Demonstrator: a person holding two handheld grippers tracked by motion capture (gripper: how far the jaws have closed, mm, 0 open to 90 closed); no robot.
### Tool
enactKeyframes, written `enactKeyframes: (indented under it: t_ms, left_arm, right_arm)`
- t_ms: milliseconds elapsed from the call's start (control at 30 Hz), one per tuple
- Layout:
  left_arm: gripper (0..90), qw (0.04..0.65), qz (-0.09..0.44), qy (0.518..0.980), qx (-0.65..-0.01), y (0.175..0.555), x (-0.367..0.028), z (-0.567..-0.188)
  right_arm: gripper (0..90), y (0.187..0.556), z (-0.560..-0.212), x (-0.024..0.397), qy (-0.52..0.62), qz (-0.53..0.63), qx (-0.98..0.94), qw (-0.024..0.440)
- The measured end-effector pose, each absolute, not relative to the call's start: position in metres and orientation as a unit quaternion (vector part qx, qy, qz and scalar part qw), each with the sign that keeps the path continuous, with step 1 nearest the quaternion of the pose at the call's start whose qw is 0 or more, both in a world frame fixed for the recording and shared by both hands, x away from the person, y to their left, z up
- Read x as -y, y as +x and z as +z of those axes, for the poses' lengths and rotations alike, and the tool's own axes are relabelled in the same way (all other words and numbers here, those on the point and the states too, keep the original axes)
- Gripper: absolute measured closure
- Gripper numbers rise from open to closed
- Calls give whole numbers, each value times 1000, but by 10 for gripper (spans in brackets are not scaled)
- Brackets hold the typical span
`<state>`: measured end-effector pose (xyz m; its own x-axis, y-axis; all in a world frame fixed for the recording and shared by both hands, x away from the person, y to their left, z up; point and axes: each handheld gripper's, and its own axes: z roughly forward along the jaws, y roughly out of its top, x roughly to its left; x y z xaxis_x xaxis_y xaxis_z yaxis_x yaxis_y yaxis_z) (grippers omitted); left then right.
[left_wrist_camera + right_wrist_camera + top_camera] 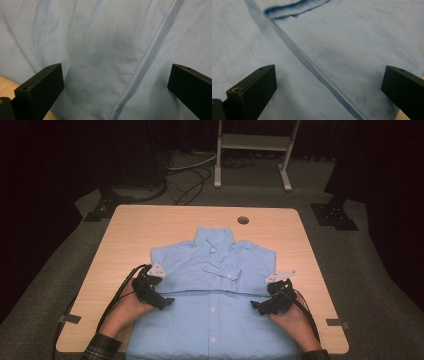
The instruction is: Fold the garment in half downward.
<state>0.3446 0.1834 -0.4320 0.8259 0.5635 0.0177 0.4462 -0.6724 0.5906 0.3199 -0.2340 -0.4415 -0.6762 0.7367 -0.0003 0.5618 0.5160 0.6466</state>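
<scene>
— What did the high view show of your hands?

— A light blue shirt [212, 290] lay buttoned and face up on the wooden table [130, 227], collar toward the far edge, hem hanging past the near one. My left gripper [165, 303] sat at the shirt's left edge, my right gripper [256, 306] at its right, both along a crosswise fold line. Bare table stretched open on either side and beyond the collar, up to a round hole [243, 220].

— And the left gripper view?

— My jaws stood wide apart with nothing between them, only cloth [100, 50] below. A seam [140, 67] ran diagonally, and a sliver of table [6, 86] peeked past the shirt's edge.

— The right gripper view?

— Again spread wide, gripping nothing. A stitched seam [317, 72] crossed beneath, a folded hem edge [294, 11] lay farther off, and table showed at the corner [403, 116].
</scene>
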Motion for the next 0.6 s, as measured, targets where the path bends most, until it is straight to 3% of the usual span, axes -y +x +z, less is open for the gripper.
enactKeyframes:
  t_ms: [600]
  left_arm:
    - [0, 298, 101, 908, -276, 303, -198, -433]
  right_arm:
    - [0, 277, -445, 225, 357, 335, -861, 139]
